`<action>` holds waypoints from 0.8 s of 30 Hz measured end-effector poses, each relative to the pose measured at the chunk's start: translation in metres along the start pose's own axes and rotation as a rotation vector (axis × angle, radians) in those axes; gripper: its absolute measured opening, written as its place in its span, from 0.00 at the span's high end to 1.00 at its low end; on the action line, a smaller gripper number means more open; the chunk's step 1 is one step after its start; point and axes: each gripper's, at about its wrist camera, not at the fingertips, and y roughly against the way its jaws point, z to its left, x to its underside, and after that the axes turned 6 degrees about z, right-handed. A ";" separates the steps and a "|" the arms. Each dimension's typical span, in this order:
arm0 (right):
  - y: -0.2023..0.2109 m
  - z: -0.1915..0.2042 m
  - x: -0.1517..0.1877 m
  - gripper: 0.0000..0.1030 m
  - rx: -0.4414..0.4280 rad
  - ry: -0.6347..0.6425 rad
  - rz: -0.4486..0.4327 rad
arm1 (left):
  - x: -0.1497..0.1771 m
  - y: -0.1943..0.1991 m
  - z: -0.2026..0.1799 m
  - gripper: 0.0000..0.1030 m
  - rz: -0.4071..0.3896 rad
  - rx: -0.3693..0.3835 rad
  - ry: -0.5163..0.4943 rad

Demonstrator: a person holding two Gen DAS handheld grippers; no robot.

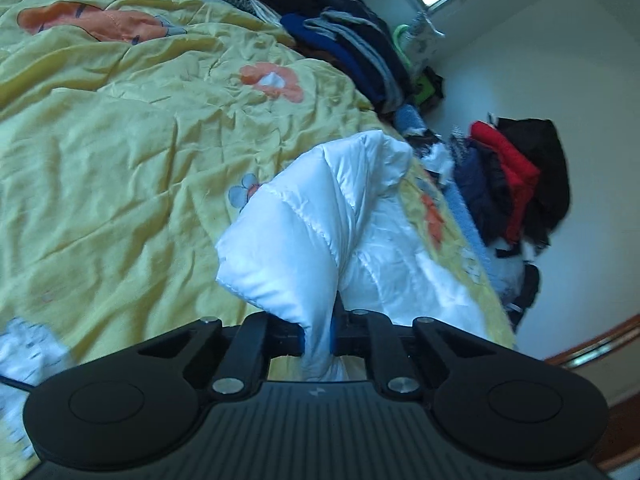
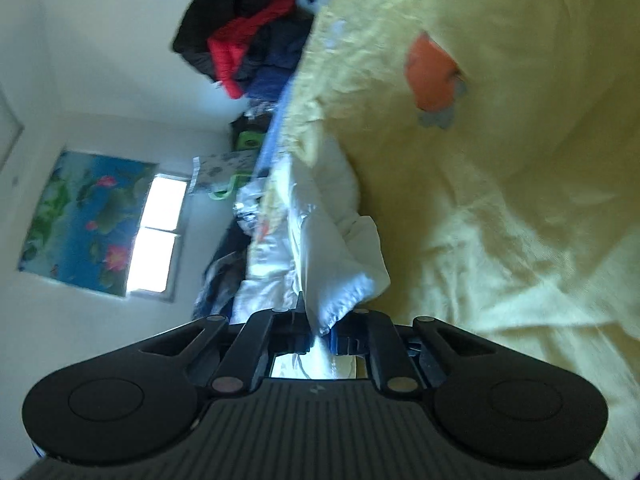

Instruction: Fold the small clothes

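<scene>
Garment: white quilted piece (image 1: 320, 216), pinched at two places, its bulk lying on the bed near the edge.
Left tool: (image 1: 320, 334) clamped narrow on a puffy fold of the garment; the cloth rises from the jaws and bulges above them.
Right tool: (image 2: 318, 328) clamped narrow on a stitched edge of the garment (image 2: 340, 272); view rolled, so the bed stands to the right.
Quilt: yellow, creased, printed with orange and grey-blue flowers (image 1: 120, 160); covers the bed beneath the garment.
Blue edge: strip of blue fabric (image 1: 468, 220) along the quilt's far border.
Folded stack: dark blue and grey clothes (image 1: 352, 48) on the bed's far side, well apart from the garment.
Hanging clothes: black, red and navy items (image 1: 516, 176) against the wall beyond the bed.
White cloth: blurred piece (image 1: 24, 344) at the left view's lower left, on the quilt.
Window: bright panes (image 2: 160, 232) in the far wall.
Poster: blue with pink flowers (image 2: 80, 220), touching the window's side.
</scene>
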 end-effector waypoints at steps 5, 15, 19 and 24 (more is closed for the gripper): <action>0.050 -0.005 0.019 0.87 -0.013 0.026 0.057 | 0.027 0.044 0.027 0.90 0.061 0.028 -0.011; 0.098 -0.052 0.064 0.82 0.089 -0.050 0.116 | 0.072 0.056 0.074 0.86 0.142 -0.063 -0.024; 0.095 -0.045 0.058 0.44 0.144 -0.051 0.122 | 0.065 0.068 0.059 0.79 0.143 -0.104 -0.125; 0.149 -0.016 0.030 0.28 0.210 0.085 -0.086 | 0.043 0.116 0.066 0.24 0.079 -0.164 -0.098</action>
